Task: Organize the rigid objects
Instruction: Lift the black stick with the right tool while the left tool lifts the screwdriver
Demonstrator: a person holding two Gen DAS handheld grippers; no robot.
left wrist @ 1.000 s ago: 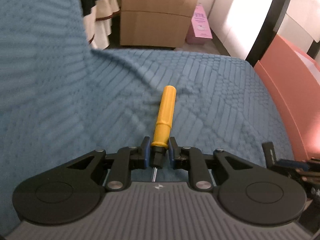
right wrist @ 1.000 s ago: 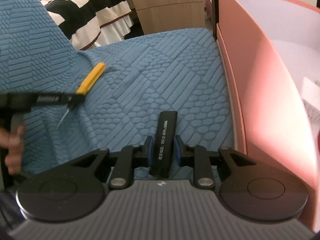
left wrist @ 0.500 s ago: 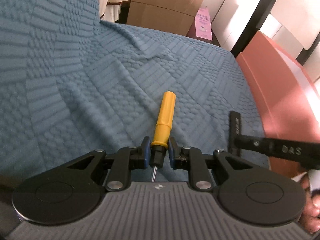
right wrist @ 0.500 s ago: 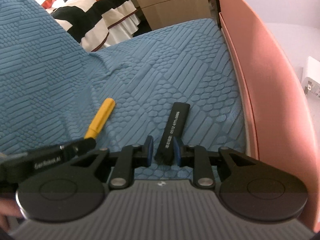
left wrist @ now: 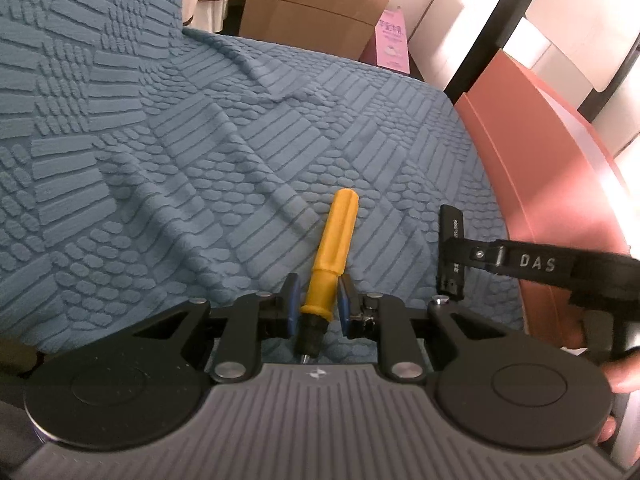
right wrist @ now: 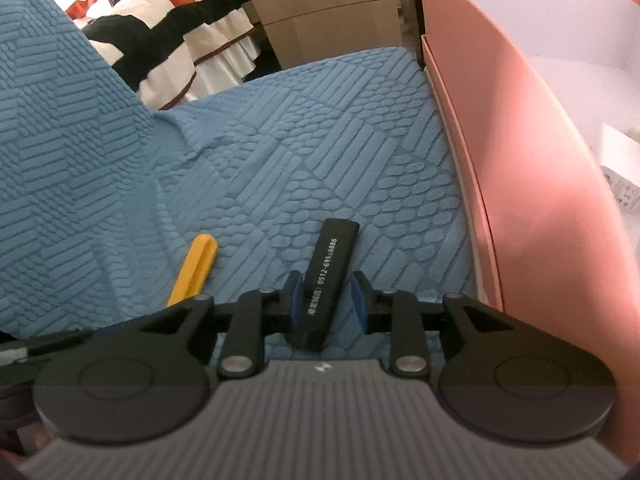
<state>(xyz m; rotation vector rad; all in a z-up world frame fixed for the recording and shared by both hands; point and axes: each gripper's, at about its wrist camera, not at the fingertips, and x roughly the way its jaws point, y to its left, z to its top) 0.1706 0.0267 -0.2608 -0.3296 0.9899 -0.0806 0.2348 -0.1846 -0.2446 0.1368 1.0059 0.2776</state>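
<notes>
My left gripper (left wrist: 317, 305) stands around a yellow-handled screwdriver (left wrist: 333, 248) that lies on the blue quilted cover (left wrist: 200, 160); the jaws are slightly apart from the handle on both sides. My right gripper (right wrist: 325, 300) stands around a black bar with white digits (right wrist: 328, 276), also with small gaps beside it. The bar (left wrist: 450, 248) and the right gripper's finger show in the left wrist view. The screwdriver's handle (right wrist: 194, 268) shows in the right wrist view.
A pink box (right wrist: 520, 160) with a white interior stands against the cover's right edge and holds a white item (right wrist: 620, 176). Cardboard boxes (left wrist: 320, 12), a pink carton (left wrist: 394, 40) and striped fabric (right wrist: 168, 32) lie beyond the cover.
Both grippers have lowered their objects onto the cover and their jaws have opened a little. The right gripper has come closer to the left one.
</notes>
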